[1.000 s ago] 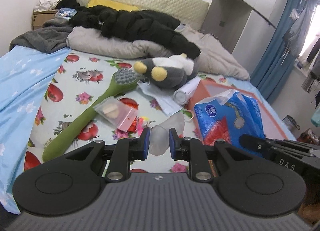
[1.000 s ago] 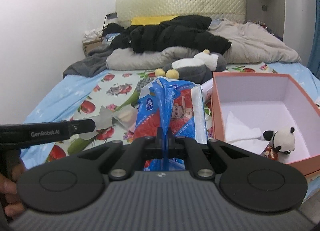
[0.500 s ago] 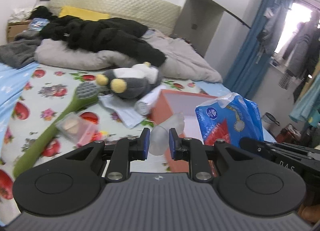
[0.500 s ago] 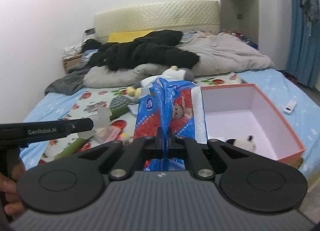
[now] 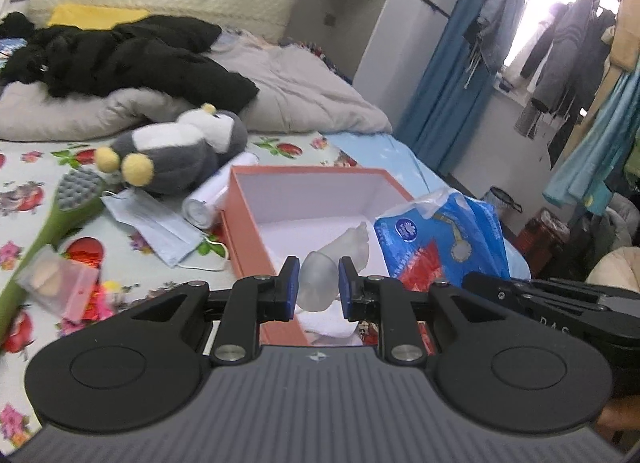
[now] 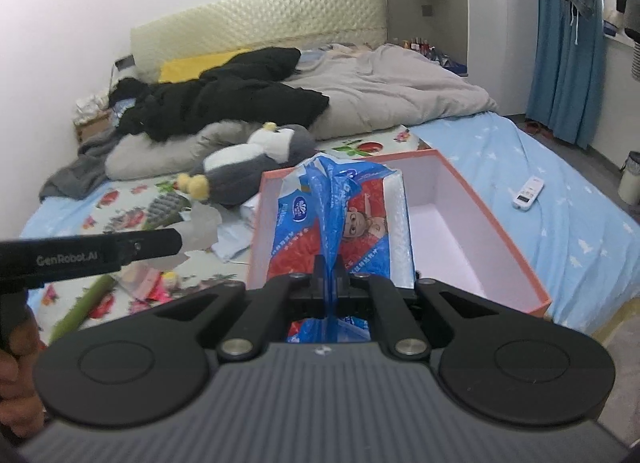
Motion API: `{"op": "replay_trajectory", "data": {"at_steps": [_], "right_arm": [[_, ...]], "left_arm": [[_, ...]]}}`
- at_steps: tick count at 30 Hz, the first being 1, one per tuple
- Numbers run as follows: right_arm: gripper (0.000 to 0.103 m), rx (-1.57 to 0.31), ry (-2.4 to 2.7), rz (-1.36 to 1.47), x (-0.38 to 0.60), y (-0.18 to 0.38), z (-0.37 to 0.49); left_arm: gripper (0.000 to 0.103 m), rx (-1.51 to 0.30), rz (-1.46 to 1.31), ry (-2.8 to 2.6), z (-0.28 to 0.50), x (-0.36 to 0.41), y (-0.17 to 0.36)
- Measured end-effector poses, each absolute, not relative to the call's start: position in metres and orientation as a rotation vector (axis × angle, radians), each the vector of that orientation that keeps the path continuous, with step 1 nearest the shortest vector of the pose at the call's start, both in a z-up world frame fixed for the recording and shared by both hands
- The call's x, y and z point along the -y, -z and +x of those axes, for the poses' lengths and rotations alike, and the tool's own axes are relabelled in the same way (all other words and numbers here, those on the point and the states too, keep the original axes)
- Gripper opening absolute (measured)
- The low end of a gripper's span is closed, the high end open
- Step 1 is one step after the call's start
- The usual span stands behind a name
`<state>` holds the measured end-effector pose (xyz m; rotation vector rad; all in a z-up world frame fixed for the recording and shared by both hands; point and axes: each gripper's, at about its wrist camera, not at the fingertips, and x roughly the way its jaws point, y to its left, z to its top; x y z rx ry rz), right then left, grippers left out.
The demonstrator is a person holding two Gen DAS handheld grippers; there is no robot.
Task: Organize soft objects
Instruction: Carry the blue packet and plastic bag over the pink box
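My left gripper (image 5: 318, 289) is shut on a soft translucent white object (image 5: 332, 263) and holds it over the near left part of the open orange box (image 5: 240, 199). My right gripper (image 6: 330, 283) is shut on the top of a blue and red tissue pack (image 6: 340, 219), held above the same box (image 6: 496, 231). The pack also shows in the left wrist view (image 5: 440, 239). A grey and white penguin plush (image 5: 176, 151) lies on the bed behind the box.
On the flowered sheet left of the box lie a green long-handled brush (image 5: 60, 215), a blue face mask (image 5: 156, 223), a white roll (image 5: 212, 199) and a small plastic bag (image 5: 60, 283). A white remote (image 6: 528, 193) lies on the blue sheet. Black clothes and a grey quilt are piled behind.
Both grippers have moved right with their loads, from over the flowered sheet to over the orange box. The tissue pack now hangs above the box's left half.
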<state>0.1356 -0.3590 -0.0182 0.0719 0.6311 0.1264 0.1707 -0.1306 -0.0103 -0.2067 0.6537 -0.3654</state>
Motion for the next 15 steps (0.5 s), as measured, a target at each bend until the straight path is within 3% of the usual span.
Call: {"op": "replay_trajectory", "data": {"at_steps": [15], "right_arm": [[0.005,-0.731,-0.114,0.071,0.387,0.052,0.231]], "left_arm": [[0.025,-0.813,-0.194,0.389,0.295,0.185,0.058]]}}
